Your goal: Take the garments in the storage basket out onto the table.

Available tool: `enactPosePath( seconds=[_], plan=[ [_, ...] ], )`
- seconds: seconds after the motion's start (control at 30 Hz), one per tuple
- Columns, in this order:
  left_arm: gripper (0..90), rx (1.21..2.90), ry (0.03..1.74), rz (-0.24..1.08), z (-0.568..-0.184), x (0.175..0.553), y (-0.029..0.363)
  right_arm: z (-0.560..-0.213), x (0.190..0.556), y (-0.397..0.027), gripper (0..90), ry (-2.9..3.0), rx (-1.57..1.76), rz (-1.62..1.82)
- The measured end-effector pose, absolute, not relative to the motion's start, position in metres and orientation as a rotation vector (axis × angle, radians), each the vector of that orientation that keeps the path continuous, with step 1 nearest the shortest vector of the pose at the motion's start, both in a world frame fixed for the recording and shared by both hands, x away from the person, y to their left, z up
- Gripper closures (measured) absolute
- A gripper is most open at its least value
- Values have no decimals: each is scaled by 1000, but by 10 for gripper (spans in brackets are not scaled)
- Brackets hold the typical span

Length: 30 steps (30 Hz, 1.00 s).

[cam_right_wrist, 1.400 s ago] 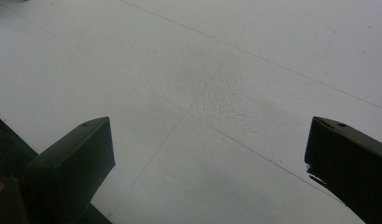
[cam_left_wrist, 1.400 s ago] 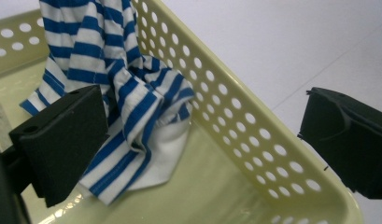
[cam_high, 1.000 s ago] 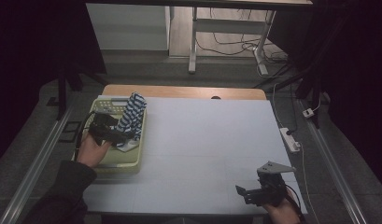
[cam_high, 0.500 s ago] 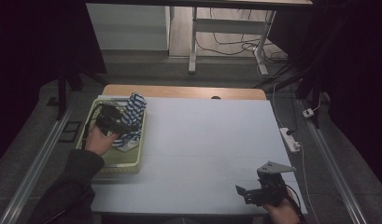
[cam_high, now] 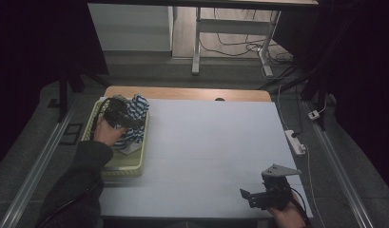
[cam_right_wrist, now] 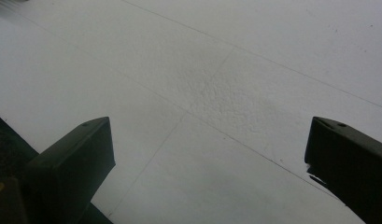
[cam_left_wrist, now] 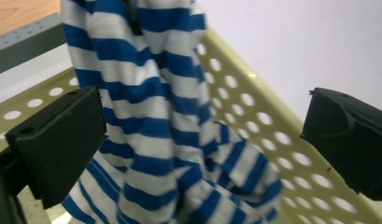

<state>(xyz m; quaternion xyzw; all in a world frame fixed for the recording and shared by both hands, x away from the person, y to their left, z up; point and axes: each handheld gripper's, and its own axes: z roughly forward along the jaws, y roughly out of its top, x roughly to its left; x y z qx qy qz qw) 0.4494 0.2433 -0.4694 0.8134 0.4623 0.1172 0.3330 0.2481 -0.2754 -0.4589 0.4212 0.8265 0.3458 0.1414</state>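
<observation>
Left gripper [cam_left_wrist: 202,140] deep in the yellow basket [cam_high: 135,159] at the far left of the table [cam_high: 211,142], jaws spread wide, nothing clamped. Striped cloth [cam_left_wrist: 165,140] bunched in a tall fold right between those jaws, blue and white bands hanging down against the perforated wall. Looks like a grab about to happen, going by the framing. Best bet: a touch more forward so both pads bracket the thick ridge of the fold, not a loose edge; then a firm squeeze before any lift. Worth watching the basket wall just behind the cloth, close enough to catch a jaw tip. A straight pull upward likely cleaner than a drag across the rim, or the light basket may come along. Over at the near right, right gripper [cam_high: 258,197] low over bare table, jaws parted as well, holding nothing, well apart from the basket and free to steady it if called on.
</observation>
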Motion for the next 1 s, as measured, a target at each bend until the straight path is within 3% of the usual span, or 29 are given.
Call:
enactPosePath(
  seconds=[0.27,0.73,0.83,0.87,0.9,0.93,1.0],
  plan=[
    [0,2171,1239,305,-491,466,245,-459,248,-275,10,2391,1220,997],
    [20,2285,1365,129,-521,480,241,-459,248,-275,11,2397,1213,995],
    [135,2329,1354,166,-520,478,237,-459,248,-275,11,2399,1209,992],
    [135,2338,1350,176,-519,477,236,-459,248,-275,11,2399,1209,992],
    [265,2346,1354,187,-518,477,235,-459,248,-274,11,2400,1207,989],
    [265,2344,1363,186,-517,476,235,-459,248,-274,11,2400,1207,989],
    [402,2341,1379,183,-514,475,235,-459,248,-274,11,2401,1206,989]
  ],
)
